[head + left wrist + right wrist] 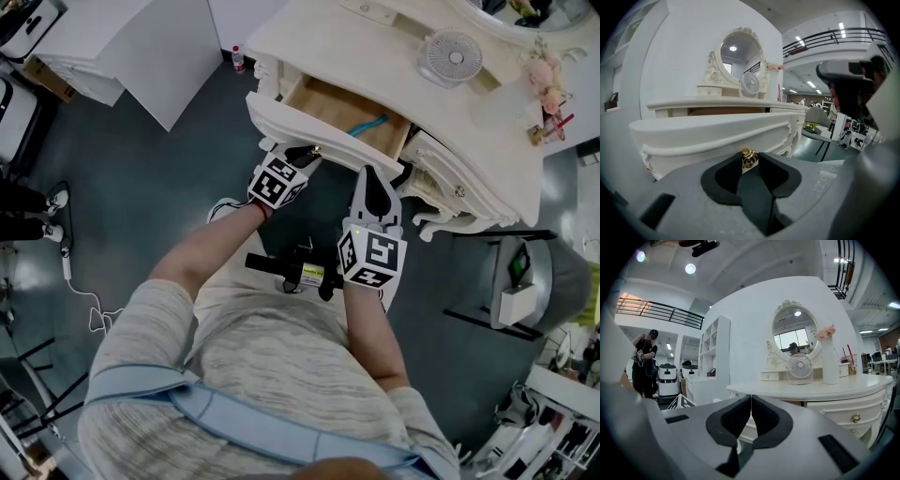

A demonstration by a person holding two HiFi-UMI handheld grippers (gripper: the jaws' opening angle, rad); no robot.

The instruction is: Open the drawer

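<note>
The cream dressing table's drawer [281, 117] stands pulled out, and its wooden inside holds a blue thing [367, 125]. In the head view my left gripper [306, 154] reaches the drawer front at its small gold knob [316, 148]. In the left gripper view that knob [749, 158] sits pinched between the black pads [729, 174], just before the carved drawer front [712, 136]. My right gripper [371, 178] hangs to the right, below the drawer's right corner, touching nothing. Its jaws [751, 401] are shut, tips together and empty.
A small white fan [450, 56] and a vase of pink flowers [547, 80] stand on the table top [375, 37], under an oval mirror [797, 336]. A side drawer with its own knob [856, 418] is at the right. White cabinets [131, 47] stand left, a chair [525, 281] right.
</note>
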